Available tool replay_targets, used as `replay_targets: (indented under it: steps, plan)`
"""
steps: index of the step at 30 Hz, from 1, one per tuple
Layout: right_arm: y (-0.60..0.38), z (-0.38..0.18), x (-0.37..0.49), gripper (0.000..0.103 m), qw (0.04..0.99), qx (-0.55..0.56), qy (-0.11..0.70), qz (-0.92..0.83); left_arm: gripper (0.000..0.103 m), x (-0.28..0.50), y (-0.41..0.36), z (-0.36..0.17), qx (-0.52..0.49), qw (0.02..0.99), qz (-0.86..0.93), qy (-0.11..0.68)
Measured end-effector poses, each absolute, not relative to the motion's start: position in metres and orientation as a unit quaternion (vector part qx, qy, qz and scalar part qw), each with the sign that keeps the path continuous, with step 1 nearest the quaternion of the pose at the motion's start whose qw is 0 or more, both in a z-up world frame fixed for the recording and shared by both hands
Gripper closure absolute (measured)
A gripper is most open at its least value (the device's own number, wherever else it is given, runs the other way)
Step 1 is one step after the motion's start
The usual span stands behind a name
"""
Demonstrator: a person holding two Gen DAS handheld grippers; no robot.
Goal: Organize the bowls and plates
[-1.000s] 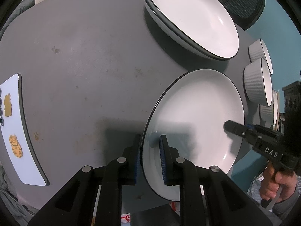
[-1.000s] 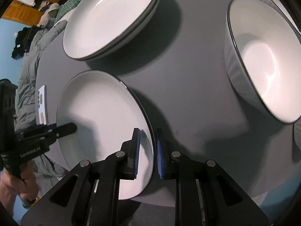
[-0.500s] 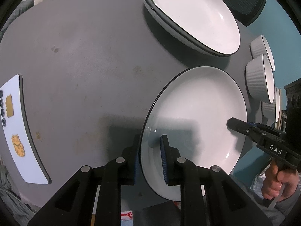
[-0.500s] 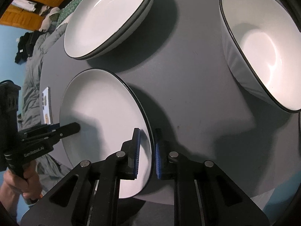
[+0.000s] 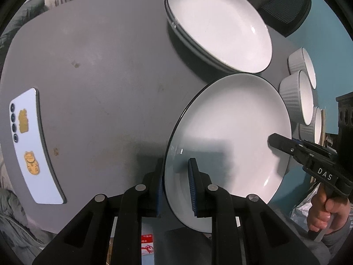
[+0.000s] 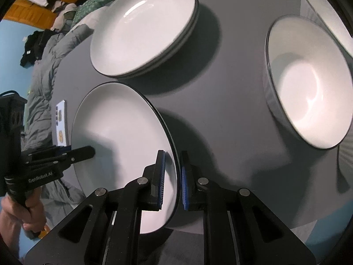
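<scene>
You have 1 plate pinched on opposite rims: your left gripper is nearly closed on its near edge, and your right gripper is clamped the same way on the other side, pads against the rim. The plate looks lifted off the table, tilted a little, and sits just short of the stack of 2 like plates, its far rim overlapping the stack's edge in the left view. So you are mid-carry, with the stacking step not yet done. Next, you need to keep both hands level and move together, centre the plate over the stack, lower it flat, then release both rims. Mind the ribbed bowls beside your right hand and the large bowl further over.
</scene>
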State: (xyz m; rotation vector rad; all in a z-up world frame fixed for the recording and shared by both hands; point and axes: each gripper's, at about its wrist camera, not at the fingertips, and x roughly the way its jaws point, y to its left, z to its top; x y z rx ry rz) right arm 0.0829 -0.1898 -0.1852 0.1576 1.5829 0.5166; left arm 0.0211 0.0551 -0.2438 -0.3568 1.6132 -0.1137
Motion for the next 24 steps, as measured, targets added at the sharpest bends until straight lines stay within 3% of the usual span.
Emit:
replay_targets:
  steps: [24]
  plan:
    - [-0.162,-0.152,0.154,0.091,0.692,0.068,0.679,0.235,0.083,0.098,0.087,-0.2,-0.164,0.716,-0.04,0.677]
